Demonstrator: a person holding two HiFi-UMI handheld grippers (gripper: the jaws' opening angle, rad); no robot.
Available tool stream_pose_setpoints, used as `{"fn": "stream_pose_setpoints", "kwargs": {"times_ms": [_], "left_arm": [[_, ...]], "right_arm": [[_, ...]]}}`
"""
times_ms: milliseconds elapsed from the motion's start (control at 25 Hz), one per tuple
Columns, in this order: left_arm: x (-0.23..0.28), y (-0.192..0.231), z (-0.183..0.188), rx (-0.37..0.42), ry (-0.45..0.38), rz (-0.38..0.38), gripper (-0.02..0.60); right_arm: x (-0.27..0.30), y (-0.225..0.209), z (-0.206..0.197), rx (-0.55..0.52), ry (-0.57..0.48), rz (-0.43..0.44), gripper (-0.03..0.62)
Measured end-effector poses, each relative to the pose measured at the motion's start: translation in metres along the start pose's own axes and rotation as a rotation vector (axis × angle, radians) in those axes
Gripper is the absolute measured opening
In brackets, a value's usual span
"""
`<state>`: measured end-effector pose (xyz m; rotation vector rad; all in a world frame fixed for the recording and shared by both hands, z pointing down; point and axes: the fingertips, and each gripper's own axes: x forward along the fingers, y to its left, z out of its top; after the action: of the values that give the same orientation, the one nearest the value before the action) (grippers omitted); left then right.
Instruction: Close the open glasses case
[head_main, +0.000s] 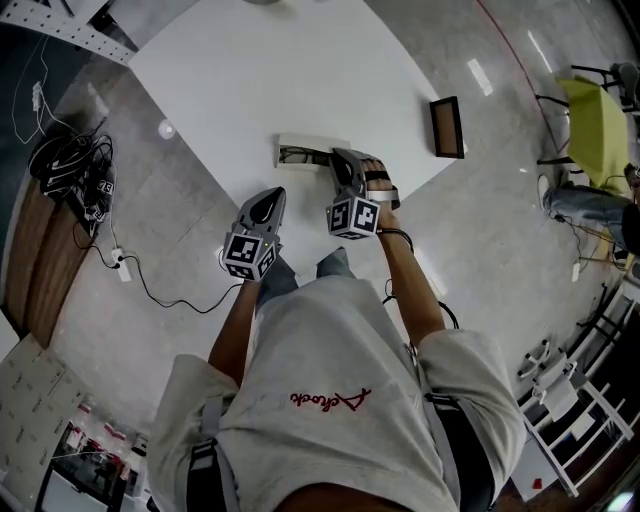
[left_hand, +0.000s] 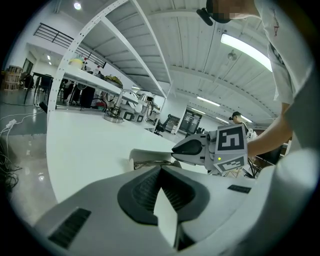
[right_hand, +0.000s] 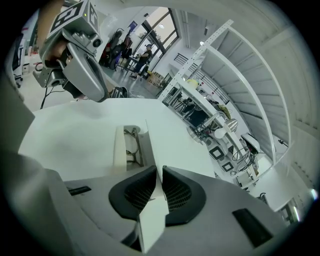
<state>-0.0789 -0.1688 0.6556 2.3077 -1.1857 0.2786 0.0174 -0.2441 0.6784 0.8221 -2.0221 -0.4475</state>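
Head view: a white table (head_main: 250, 80) carries the open glasses case (head_main: 300, 153), which lies toward the near right part of the table. The right claw (head_main: 338, 155) reaches in at the case's right end. The left claw (head_main: 274, 194) hangs over the table's near edge, left of the case and apart from it. A small dark rectangular frame (head_main: 447, 127) lies further right on the table. On the floor, a bundle of cables (head_main: 75, 175) sits at the left and a yellow-green chair (head_main: 592, 115) stands at the far right.

Left gripper view: the left claw (left_hand: 160, 169) has its pads together at the tip and nothing between them. Beyond it the glasses case (left_hand: 147, 159) lies on the table (left_hand: 85, 145) with thin dark spectacles showing inside. The right claw (left_hand: 176, 148) is at the case's right end, just above it.

Right gripper view: the right claw (right_hand: 156, 172) has its pads a narrow gap apart. The near edge of the case's raised lid (right_hand: 145, 142) fills that gap, so the pads look clamped on it. The lid stands almost upright and is seen nearly edge-on. To its left the glasses case (right_hand: 119, 147) is open, and the spectacles (right_hand: 133, 143) lie inside. The left claw (right_hand: 100, 95) hangs over the table (right_hand: 60, 135) at the far left, clear of the case.
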Motion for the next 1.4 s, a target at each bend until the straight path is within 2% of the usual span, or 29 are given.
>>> {"fn": "stream_pose_setpoints", "kwargs": {"times_ms": [600,1000,1040,1080,1400], "left_arm": [[0.005,-0.006,0.003,0.017,-0.001,-0.012,0.025],[0.000,-0.006,0.005,0.020,-0.007,-0.007,0.025],[0.000,-0.005,0.006,0.022,-0.009,-0.006,0.026],[-0.001,-0.005,0.006,0.023,-0.009,-0.006,0.025],[-0.002,-0.012,0.005,0.028,-0.010,-0.006,0.025]], "right_arm": [[-0.010,0.062,-0.017,0.012,0.038,0.113,0.072],[-0.011,0.059,-0.014,0.022,0.041,0.098,0.072],[-0.012,0.055,-0.011,0.025,0.035,0.080,0.055],[-0.013,0.052,-0.009,0.028,0.028,0.063,0.009],[-0.021,0.047,-0.006,0.057,0.005,0.044,0.009]]}}
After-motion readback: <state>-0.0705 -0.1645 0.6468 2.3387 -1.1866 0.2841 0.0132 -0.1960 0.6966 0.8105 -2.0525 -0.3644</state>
